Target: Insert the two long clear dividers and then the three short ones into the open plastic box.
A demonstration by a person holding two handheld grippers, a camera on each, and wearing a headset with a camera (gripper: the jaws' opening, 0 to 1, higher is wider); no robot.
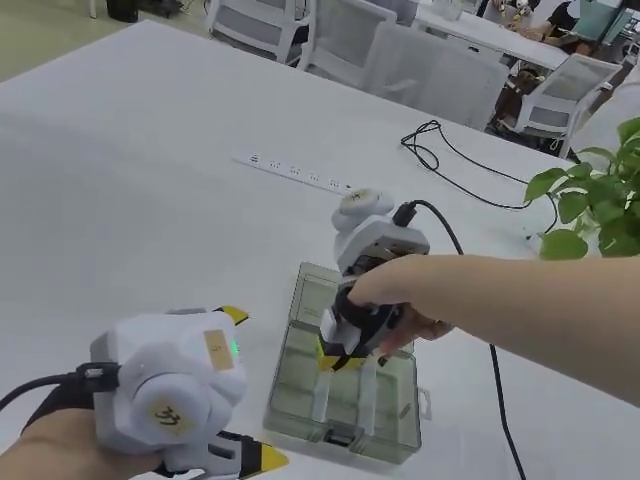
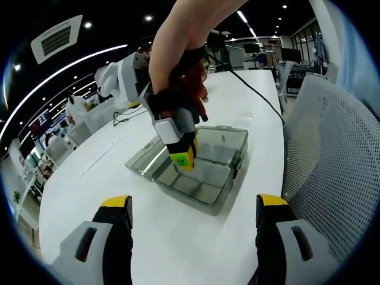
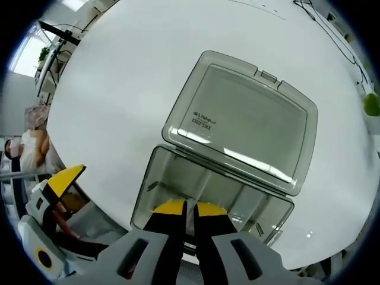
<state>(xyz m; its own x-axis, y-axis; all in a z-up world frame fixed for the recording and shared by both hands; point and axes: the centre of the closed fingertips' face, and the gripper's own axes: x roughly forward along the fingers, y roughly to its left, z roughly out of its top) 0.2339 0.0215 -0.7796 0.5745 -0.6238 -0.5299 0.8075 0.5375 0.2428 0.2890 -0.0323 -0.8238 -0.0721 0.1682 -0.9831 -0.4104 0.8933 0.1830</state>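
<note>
The clear plastic box (image 1: 290,385) lies open on the white table, its lid (image 1: 312,285) folded back flat. Two long clear dividers (image 1: 320,398) run lengthwise inside it. My right gripper (image 1: 342,360) points down into the box between them, its yellow tips nearly touching on a thin clear divider that barely shows. In the right gripper view the jaws (image 3: 190,209) stand over the box (image 3: 151,178), with the lid (image 3: 237,119) beyond. My left gripper (image 1: 250,388) is open at the near left, beside the box, with nothing in it. Seen from the left gripper (image 2: 193,208), the box (image 2: 205,184) is just ahead.
A white power strip (image 1: 295,172) and a black cable (image 1: 450,160) lie further back on the table. A green plant (image 1: 600,200) stands at the right edge, with white mesh chairs (image 1: 430,70) behind. Another mesh chair (image 2: 332,148) is close on the left gripper's right.
</note>
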